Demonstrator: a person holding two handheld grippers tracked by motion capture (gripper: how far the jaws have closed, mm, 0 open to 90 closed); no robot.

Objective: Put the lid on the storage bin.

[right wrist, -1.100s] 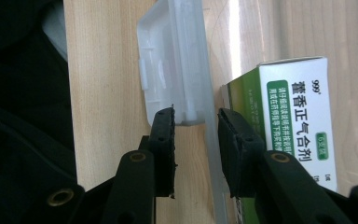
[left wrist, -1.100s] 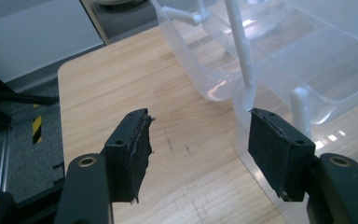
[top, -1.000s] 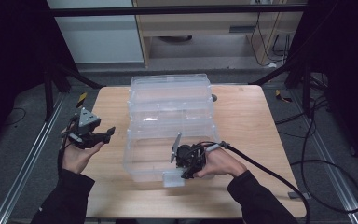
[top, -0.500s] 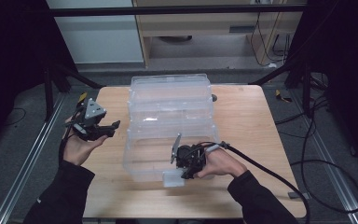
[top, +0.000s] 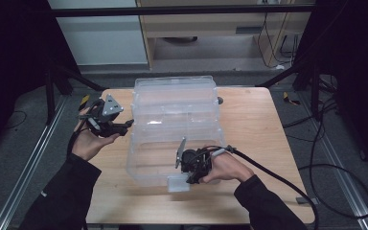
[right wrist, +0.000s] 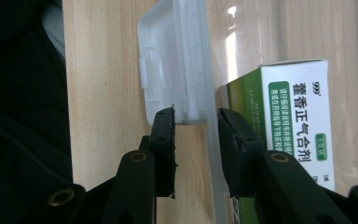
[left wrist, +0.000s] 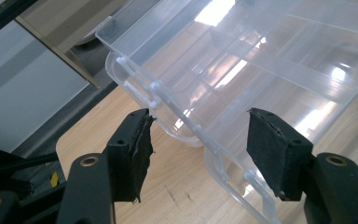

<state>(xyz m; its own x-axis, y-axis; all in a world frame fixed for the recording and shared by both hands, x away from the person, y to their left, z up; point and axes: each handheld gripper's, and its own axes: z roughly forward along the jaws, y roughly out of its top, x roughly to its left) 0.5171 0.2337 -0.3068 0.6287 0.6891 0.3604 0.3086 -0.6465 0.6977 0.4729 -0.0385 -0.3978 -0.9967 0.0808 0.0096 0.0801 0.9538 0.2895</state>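
Your right tool (top: 190, 173) sits at the near front edge of the clear plastic organizer box (top: 175, 124), which lies open on the wooden counter (top: 254, 124). In the right gripper view its two black pads are drawn in on either side of the box's front wall, right beside the white latch tab (right wrist: 170, 65) (the tab hangs off the outer face of that wall). One pad is outside the wall, by the tab, and the other inside it. They look close against the plastic, though a thin gap on the outer side keeps me from saying firmly that they press on it. A green and white medicine carton (right wrist: 293, 121) with printed Chinese text lies inside the box, just beside the inner pad.

Your left tool (top: 106, 120) is held off the counter at the box's left side, near its hinge line, with the grey three-cornered plate on top facing the camera. In the left gripper view the jaws stand wide apart with nothing gripped; through the gap you see the bare wooden counter and the box's ribbed clear rim (left wrist: 177, 112) farther off.

The box itself spans the middle of the counter, its lid half folded back toward the far edge and its tray half nearest you.
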